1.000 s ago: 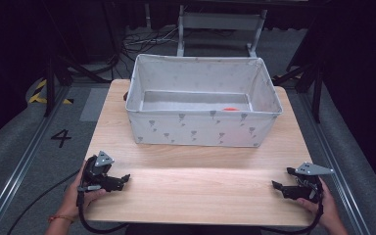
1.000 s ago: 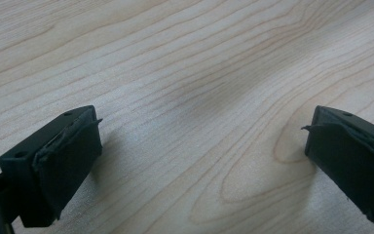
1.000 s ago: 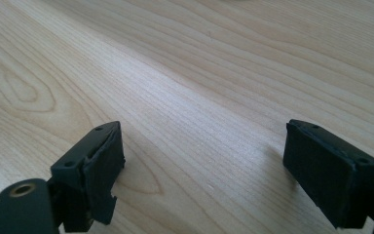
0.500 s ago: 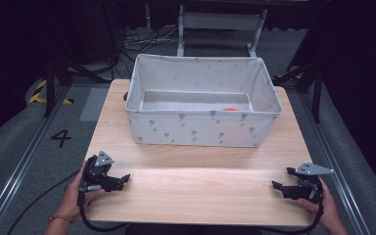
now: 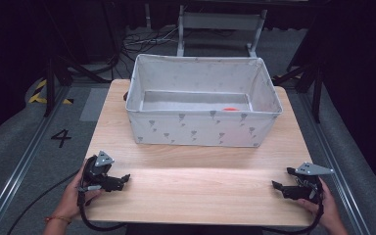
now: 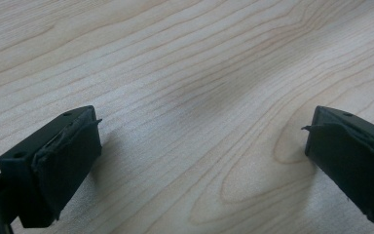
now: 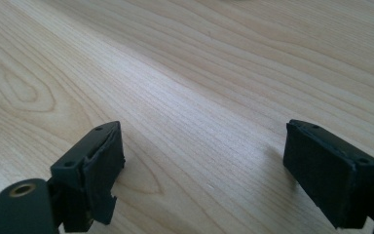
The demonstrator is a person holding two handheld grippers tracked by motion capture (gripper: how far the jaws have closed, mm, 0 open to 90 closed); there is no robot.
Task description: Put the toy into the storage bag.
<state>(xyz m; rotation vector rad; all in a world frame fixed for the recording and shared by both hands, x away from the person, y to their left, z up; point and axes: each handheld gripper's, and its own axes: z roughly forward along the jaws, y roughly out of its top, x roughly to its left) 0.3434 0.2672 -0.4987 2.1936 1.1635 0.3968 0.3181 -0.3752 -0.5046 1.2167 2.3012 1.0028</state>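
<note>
No shift since before: two tools [image 5: 125, 179] [image 5: 277, 185] gaping empty, one bin [image 5: 203, 129], one table [image 5: 200, 196].

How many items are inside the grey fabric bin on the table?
1: a small red-orange object on the floor of the grey fabric bin, toward its right side. The bin's near wall hides part of the floor, so more may lie unseen there.

Worktop [image 5: 196, 181] brightly lit from overhead, surroundings near black. Bright glare band across worktop front. Gripper views: soft short shadows under jaws, near parts slightly blurred, wood grain sharp mid-frame. High view low-res.
</note>
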